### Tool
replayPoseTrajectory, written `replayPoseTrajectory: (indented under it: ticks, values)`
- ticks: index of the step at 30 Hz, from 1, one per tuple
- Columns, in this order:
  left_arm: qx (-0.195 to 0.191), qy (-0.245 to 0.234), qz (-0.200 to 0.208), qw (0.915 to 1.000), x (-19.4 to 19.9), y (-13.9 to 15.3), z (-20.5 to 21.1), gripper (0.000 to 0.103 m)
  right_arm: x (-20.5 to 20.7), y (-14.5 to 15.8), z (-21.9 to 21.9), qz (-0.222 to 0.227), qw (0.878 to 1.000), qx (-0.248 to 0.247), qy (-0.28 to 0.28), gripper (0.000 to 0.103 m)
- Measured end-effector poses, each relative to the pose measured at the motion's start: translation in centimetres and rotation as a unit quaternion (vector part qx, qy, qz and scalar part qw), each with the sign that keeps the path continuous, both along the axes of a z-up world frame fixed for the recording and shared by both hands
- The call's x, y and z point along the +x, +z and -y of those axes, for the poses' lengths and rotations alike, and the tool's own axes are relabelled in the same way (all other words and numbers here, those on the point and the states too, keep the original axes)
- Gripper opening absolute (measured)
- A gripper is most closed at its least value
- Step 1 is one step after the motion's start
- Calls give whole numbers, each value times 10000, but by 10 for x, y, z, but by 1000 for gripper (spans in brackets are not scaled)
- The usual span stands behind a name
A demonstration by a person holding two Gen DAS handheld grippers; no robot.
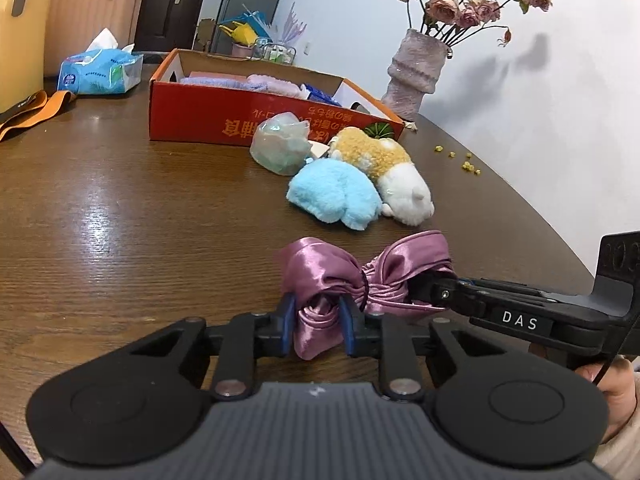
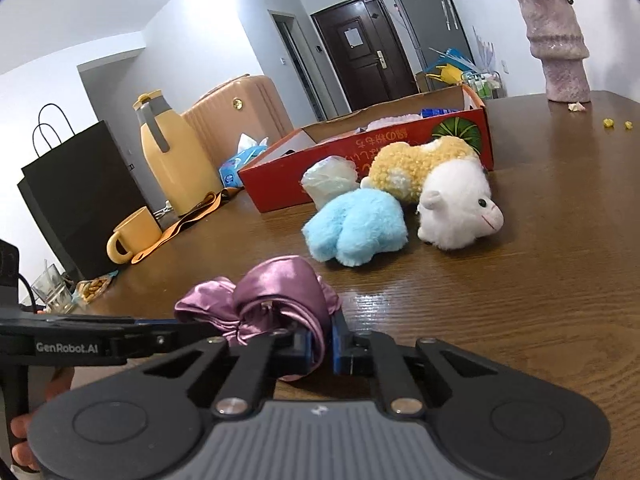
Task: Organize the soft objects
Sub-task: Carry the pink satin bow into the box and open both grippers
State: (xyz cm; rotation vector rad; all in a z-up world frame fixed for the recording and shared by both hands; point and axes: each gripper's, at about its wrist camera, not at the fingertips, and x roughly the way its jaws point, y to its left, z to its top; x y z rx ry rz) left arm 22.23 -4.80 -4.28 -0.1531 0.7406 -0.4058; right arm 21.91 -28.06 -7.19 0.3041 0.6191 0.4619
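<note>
Satin bow clamped at both ends by the two grippers, low over the wooden table.

The purple satin bow (image 1: 360, 276) is being gripped at one loop by the left gripper (image 1: 318, 326) and at the other by the right gripper (image 2: 322, 344), fabric pinched between both sets of pads; its long axis is running crosswise from one gripper to the other. Beyond it, a blue plush toy (image 1: 334, 194) and a white-and-yellow plush sheep (image 1: 394, 172) are lying together on the table (image 1: 120, 208), with a crumpled clear bag (image 1: 280, 144) just behind. Farthest back, the red cardboard box (image 1: 208, 114) is standing open.
</note>
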Motion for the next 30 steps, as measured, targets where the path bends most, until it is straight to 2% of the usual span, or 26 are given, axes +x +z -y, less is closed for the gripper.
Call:
replayPoseTrajectory:
  ticks: [8, 13, 17, 19, 21, 24, 26, 30]
  values:
    - [0, -69, 187, 9998, -8, 14, 4, 23, -11, 12, 6, 168, 9998, 64, -82, 8]
    - [-128, -201, 711, 9972, 26, 53, 4, 23, 15, 54, 13, 636, 9978, 82, -141, 8]
    - [-161, -144, 932, 9954, 84, 85, 1, 23, 72, 96, 11, 926, 9957, 0, -81, 8]
    - [-10, -98, 970, 9952, 120, 100, 2, 23, 108, 113, 2, 1062, 9942, -177, -21, 8]
    - [126, 52, 955, 9953, 156, 108, 0, 23, 152, 125, -6, 1004, 9946, -241, 46, 8]
    - [204, 303, 572, 9977, 214, 103, -12, 24, 212, 121, -20, 712, 9972, -208, 112, 8]
    - [317, 436, 381, 9978, 243, 90, -21, 24, 250, 107, -29, 410, 9990, -82, 182, 8]
    - [1061, 637, 135, 9922, 276, 58, -23, 23, 301, 70, -54, -257, 9990, -214, 284, 8]
